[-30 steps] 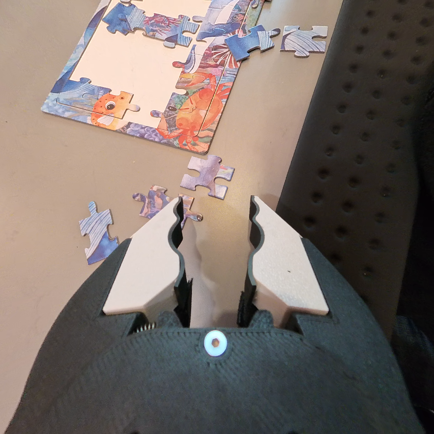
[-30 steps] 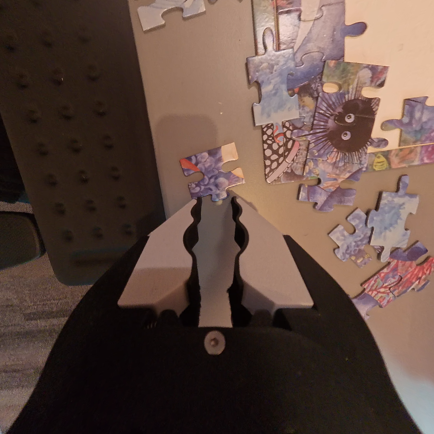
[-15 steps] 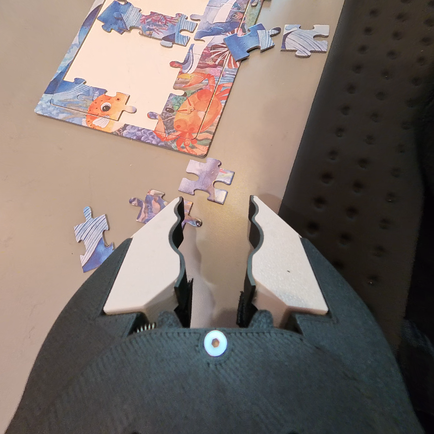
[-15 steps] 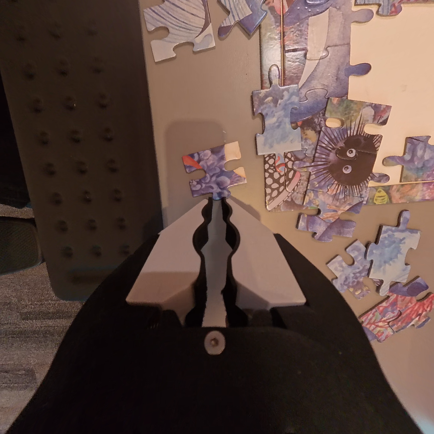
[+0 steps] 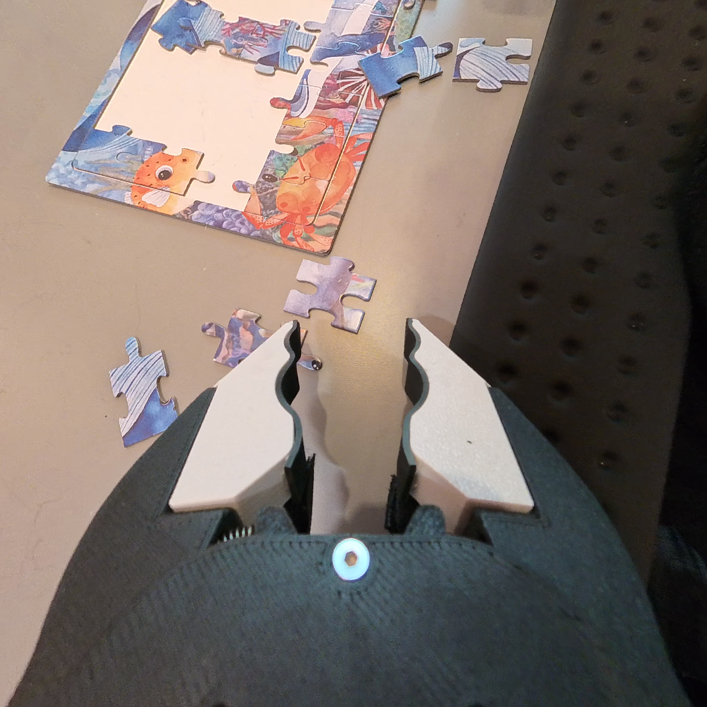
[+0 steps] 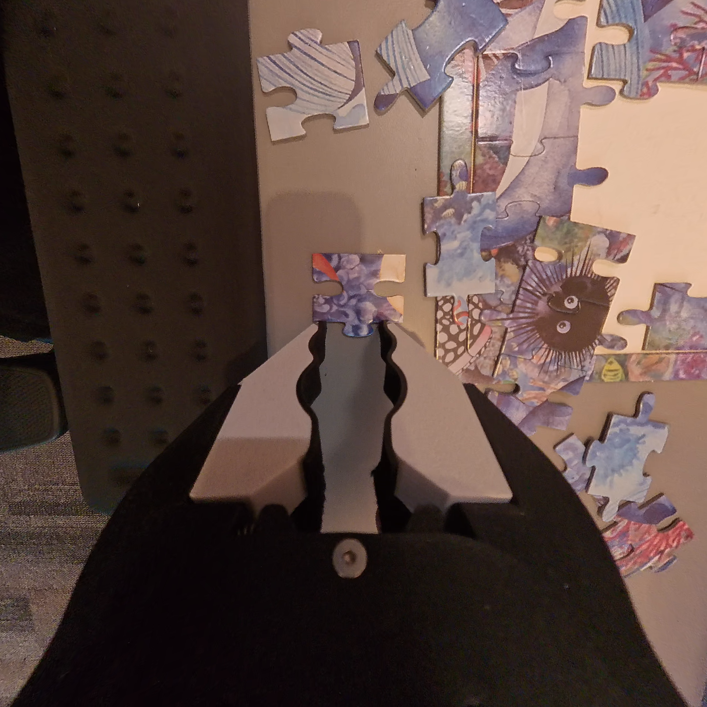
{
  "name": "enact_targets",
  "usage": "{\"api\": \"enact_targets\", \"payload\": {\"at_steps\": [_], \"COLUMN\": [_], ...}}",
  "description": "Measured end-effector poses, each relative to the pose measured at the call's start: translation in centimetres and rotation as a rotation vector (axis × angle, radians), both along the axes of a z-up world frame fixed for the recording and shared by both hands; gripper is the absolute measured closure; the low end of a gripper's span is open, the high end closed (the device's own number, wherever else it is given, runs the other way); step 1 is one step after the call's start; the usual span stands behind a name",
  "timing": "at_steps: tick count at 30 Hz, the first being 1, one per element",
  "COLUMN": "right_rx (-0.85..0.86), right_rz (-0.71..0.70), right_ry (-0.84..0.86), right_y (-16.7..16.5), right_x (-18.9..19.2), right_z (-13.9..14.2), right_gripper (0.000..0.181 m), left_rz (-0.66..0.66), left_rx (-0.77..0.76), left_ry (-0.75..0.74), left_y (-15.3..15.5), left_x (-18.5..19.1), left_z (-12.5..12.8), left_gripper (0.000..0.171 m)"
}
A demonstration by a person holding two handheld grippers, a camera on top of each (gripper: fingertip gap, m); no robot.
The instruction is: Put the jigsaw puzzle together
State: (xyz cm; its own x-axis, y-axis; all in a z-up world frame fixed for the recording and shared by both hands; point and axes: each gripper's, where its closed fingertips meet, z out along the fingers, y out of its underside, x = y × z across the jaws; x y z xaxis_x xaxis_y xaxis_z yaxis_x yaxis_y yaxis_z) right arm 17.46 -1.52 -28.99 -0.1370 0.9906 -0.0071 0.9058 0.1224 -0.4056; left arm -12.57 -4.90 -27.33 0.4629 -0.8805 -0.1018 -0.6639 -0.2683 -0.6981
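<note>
The puzzle board (image 5: 88, 168) lies on the tan table, partly filled, with a bare cream middle; it also shows in the right wrist view (image 6: 457, 126). My left gripper (image 5: 351, 325) is open and empty, low over the table. A purple loose piece (image 5: 329, 292) lies just ahead of it, and a multicoloured piece (image 5: 237, 340) is partly hidden by its left finger. My right gripper (image 6: 350, 325) is partly open. A purple bubble-patterned piece (image 6: 357, 287) lies square at its tips, its tab between them with a gap on each side.
More loose pieces: striped blue (image 5: 139, 398), dark blue (image 5: 398, 65), pale striped (image 5: 493, 65), light blue over the board's edge (image 6: 459, 252), several at lower right (image 6: 619, 459). A dark perforated panel (image 5: 593, 229) borders the table edge (image 6: 126, 229). Carpet (image 6: 38, 535) lies below. About 4 centimetres separates my left fingertips from the multicoloured piece (image 5: 237, 340).
My right gripper narrowed on the purple bubble piece's tab, then widened again. The piece has turned from tilted to square, and the view has shifted along the board. My left gripper barely moved.
</note>
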Motion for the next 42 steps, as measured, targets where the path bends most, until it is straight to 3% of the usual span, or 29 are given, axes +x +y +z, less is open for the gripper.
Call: {"api": "enact_targets", "payload": {"at_steps": [4, 16, 24, 34, 42], "right_rx": [-0.012, -0.030, 0.014, 0.076, 0.011], "right_rz": [-0.012, -0.094, -0.083, 0.032, 0.066], "right_ry": [-0.006, 0.030, 0.088, 0.203, 0.114], "right_y": [0.0, -0.2, 0.6, 6.4, 8.9], "right_x": [-0.5, -0.6, -2.5, -14.2, -22.0], "right_z": [0.0, 0.2, 3.0, 6.3, 3.0], "right_gripper": [0.167, 0.168, 0.168, 0.168, 0.168], "left_rz": [0.002, 0.002, 0.004, 0.009, 0.008], "left_rx": [-0.001, 0.012, 0.020, 0.058, 0.088], "left_ry": [-0.005, -0.015, -0.018, -0.026, -0.060], "left_y": [0.0, 0.1, 0.2, 0.5, 0.7], "left_x": [0.0, 0.0, 0.0, 0.1, -0.2], "left_z": [0.0, 0.1, 0.0, 0.2, 0.5], "left_gripper": [0.119, 0.120, 0.120, 0.121, 0.122]}}
